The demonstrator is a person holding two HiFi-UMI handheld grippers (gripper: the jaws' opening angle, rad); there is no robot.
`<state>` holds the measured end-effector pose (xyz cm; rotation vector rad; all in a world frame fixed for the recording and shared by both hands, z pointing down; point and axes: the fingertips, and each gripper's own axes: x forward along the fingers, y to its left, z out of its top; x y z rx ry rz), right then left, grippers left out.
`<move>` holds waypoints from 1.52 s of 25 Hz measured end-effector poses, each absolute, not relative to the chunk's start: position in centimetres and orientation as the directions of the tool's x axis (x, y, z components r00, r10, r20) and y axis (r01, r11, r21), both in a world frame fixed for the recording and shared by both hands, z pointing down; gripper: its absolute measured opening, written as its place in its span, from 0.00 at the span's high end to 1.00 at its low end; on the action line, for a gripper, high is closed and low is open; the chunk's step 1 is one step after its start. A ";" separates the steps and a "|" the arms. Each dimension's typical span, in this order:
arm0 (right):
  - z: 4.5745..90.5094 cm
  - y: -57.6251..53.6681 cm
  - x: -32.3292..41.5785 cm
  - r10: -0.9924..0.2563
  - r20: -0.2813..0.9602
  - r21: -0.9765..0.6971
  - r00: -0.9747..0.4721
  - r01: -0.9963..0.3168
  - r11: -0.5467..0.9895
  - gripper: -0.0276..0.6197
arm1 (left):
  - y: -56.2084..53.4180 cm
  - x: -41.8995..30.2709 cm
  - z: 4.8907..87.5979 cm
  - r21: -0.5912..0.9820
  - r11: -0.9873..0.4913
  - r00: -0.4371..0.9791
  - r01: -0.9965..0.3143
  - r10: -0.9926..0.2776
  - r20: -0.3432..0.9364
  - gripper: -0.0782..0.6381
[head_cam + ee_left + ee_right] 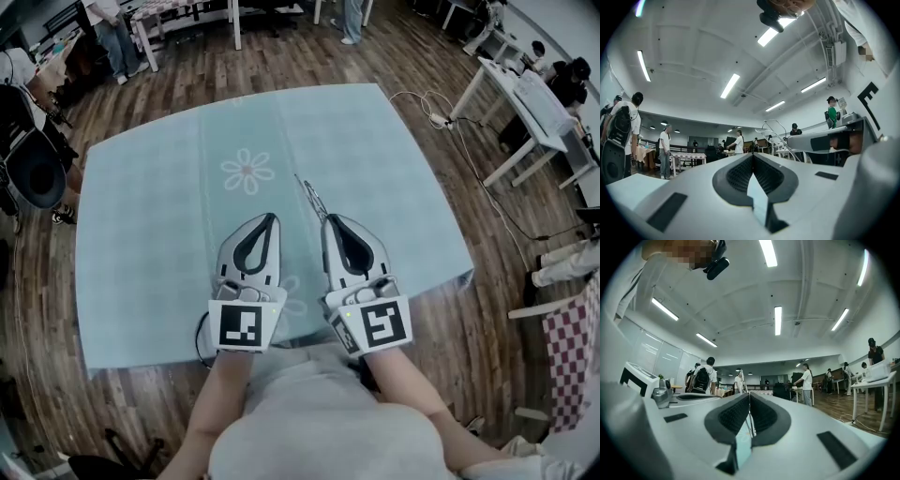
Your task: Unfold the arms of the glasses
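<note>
While right gripper [330,221] grips glasses [309,194], held level

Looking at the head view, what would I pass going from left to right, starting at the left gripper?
left gripper → glasses → right gripper → white cable on the floor → white desk

The left gripper [752,156] fills the lower half of the view. Its grey fingers [693,187] are pressed together, and the dark ribbed pads [739,174] meet along one seam. Just right of the left gripper lies the right gripper [790,138], roughly level, with the thin wire glasses [782,142] sticking out at its tip. Beyond the left gripper, to its left, a person with a backpack [624,129] stands near a table [686,158] with a checked cloth. Straight past its tip stands another person in white [738,140]. Above it, strip lights [730,85] cross the ceiling.
</note>
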<state>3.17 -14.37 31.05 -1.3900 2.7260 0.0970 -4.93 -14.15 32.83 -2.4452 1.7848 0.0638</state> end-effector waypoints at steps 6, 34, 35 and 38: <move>31.0 -14.5 2.5 -0.795 -0.092 0.018 -0.599 -0.800 0.600 0.93 | -14.1 -5.5 32.6 -0.065 -0.296 0.301 -0.953 -0.947 -0.108 0.88; 36.4 -16.3 1.7 -0.662 0.336 -0.189 -0.670 -0.736 0.650 0.94 | -14.5 -6.0 34.2 -0.036 -0.329 0.331 -0.944 -0.940 -0.089 0.88; 36.6 -16.3 1.7 -0.651 0.351 -0.195 -0.673 -0.733 0.652 0.94 | -14.4 -6.0 34.3 -0.037 -0.336 0.338 -0.941 -0.937 -0.091 0.88; 36.9 -16.4 1.7 -0.620 0.386 -0.205 -0.683 -0.719 0.664 0.94 | -14.3 -5.8 34.5 -0.039 -0.349 0.351 -0.936 -0.933 -0.081 0.88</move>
